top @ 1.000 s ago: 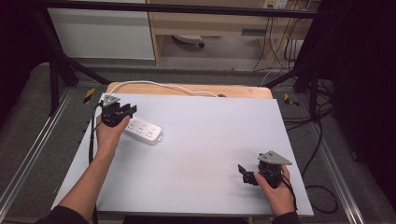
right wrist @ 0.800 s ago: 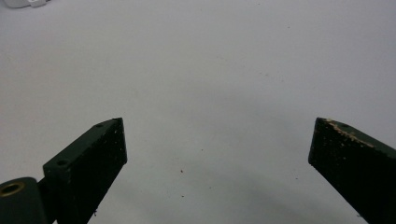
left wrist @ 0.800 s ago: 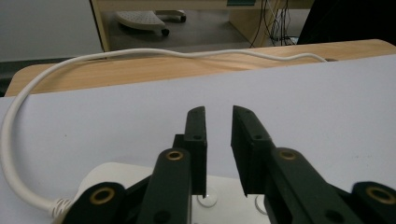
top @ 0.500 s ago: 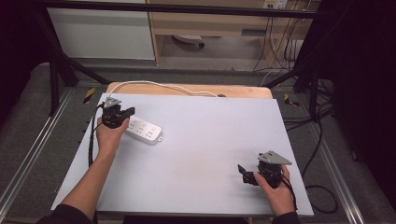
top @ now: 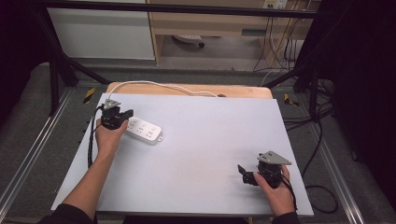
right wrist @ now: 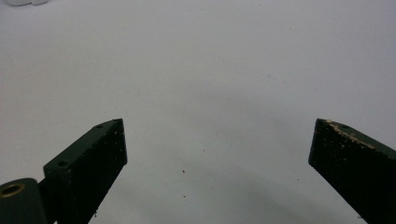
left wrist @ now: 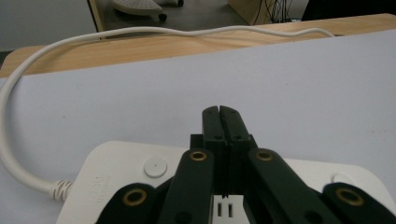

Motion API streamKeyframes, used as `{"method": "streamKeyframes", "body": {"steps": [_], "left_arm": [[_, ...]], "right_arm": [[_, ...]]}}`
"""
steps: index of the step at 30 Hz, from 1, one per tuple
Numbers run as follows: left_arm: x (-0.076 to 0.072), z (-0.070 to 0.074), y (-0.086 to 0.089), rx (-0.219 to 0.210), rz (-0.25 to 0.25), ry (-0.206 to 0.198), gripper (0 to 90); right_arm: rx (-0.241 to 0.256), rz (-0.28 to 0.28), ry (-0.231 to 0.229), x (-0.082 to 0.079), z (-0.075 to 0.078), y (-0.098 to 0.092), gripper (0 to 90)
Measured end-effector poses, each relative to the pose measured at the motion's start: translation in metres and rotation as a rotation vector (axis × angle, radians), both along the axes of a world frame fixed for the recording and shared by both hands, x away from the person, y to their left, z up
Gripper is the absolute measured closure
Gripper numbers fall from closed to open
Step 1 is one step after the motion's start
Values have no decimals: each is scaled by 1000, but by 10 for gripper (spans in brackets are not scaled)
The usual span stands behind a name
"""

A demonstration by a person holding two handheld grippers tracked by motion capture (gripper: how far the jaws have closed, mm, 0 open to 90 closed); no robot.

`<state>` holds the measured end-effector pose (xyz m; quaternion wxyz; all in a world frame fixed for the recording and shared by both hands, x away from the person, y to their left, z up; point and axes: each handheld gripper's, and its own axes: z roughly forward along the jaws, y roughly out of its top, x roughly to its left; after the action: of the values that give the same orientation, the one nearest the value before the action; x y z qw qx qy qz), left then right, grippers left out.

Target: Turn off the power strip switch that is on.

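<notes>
Grey table (top: 196, 149), left tool (left wrist: 219, 114) closed — over power strip (top: 145, 131)

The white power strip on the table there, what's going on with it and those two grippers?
A person holds a gripper in each hand at a pale grey table. The left gripper is shut, its jaws pressed together, and sits over the cord end of the white plastic power strip, gripping nothing. The strip's white cable loops back over the table's wooden far edge. The right gripper is open above bare tabletop near the front right, well apart from the strip.
</notes>
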<state>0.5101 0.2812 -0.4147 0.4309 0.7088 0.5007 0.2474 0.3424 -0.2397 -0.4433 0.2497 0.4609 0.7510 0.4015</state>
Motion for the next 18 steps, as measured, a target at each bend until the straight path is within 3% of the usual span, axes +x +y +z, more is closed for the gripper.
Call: {"method": "streamKeyframes", "body": {"steps": [18], "left_arm": [[2,-17,-4,34,-20,34,900]], "right_arm": [[-1,-5,5,0,0,-1,50]]}}
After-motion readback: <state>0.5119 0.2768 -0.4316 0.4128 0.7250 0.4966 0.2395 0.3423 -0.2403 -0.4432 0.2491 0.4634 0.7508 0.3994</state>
